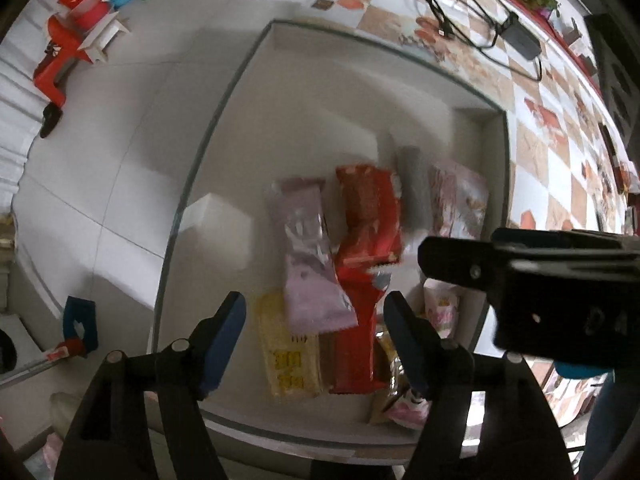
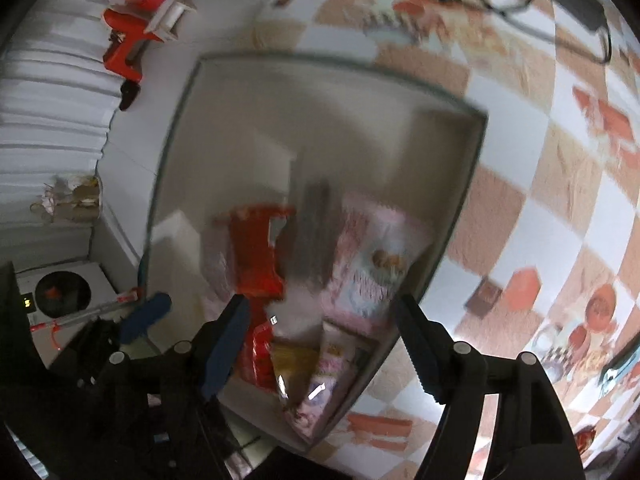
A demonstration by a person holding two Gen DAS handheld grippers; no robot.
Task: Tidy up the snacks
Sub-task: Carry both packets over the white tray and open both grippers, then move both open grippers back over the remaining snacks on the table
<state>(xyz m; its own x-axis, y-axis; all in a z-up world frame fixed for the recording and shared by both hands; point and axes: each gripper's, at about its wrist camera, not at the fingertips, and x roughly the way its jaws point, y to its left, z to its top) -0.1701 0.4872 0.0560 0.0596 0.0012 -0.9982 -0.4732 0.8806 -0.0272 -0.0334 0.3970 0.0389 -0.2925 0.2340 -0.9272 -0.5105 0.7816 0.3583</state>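
While both claws hang over the glass tray (image 1: pixel 224 92), the snacks lie inside it in a pile near its close end. The left claw (image 1: pixel 316 344) is spread wide and pinches nothing. The right claw (image 2: pixel 324 344) is spread wide too, with nothing in its grip. In the left view I count two red packs (image 1: pixel 368 216), one purple pack (image 1: pixel 312 272), one yellow pack (image 1: pixel 288 356) and one big pink bag (image 1: pixel 460 200). The tray sits on a checked tabletop (image 1: pixel 532 152).
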